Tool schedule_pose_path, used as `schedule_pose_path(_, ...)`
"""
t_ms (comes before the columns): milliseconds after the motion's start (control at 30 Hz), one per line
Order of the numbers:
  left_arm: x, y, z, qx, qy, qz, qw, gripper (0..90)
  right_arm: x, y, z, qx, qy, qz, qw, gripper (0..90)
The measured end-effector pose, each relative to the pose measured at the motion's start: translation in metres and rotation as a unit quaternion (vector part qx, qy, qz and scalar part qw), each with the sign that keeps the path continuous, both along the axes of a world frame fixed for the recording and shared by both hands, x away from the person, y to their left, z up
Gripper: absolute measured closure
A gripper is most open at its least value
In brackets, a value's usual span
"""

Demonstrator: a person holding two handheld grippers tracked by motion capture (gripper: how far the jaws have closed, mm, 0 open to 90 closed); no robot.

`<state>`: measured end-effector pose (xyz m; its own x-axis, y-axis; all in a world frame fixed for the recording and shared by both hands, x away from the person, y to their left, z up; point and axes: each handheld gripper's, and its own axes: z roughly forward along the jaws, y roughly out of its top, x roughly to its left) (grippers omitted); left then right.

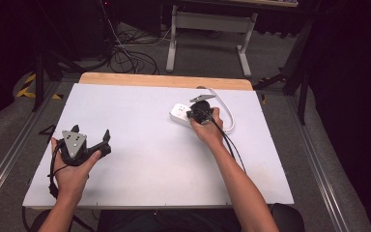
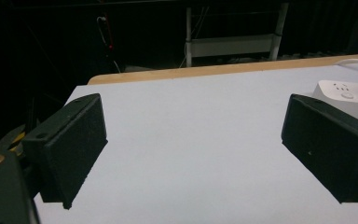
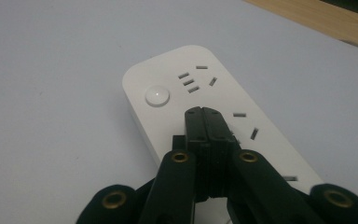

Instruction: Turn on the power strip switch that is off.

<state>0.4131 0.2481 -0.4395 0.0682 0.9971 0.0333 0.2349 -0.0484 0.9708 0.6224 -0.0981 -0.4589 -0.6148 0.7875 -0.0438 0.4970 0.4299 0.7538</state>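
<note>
Desk surface is a white sheet over a wooden top, whose bare far edge shows at 12 o'clock in the high view.

Left gripper sits at about 8 o'clock on the desk in the high view, held in the person's left hand with the grey three-cornered plate on top. Its jaws stand wide apart with nothing between them; the left gripper view confirms this, showing both black pads spread to either side with bare white desk between. A black cable trails from the gripper down past the wrist.

Power strip lies at about 1 o'clock from the desk's centre in the high view, flat on the white surface. It is white, with a round button near one end and several rows of socket slots along its top face. Its white cord loops away at the right side toward the far edge.

Right gripper is held in the right hand directly over the power strip. In the right gripper view its jaws are closed tight against each other, holding nothing, with the tips over the strip's top face just beside the socket slots, near the button. Whether the tips touch the strip cannot be told.
</note>
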Motion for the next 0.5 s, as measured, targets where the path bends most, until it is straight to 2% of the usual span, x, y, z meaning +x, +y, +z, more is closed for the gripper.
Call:
schedule_pose_path(367,-0.0002,-0.0004,0.0,0.003,0.002,0.0,1.0,7.3,-0.0002,-0.0005,-0.0007,0.004,-0.001,0.001,1.0,90.0)
schedule_pose_path(500,0.0003,-0.0006,-0.0004,0.002,0.001,-0.001,1.0,7.3,-0.0023,0.0033,-0.0021,0.004,-0.012,-0.003,0.9999,90.0)
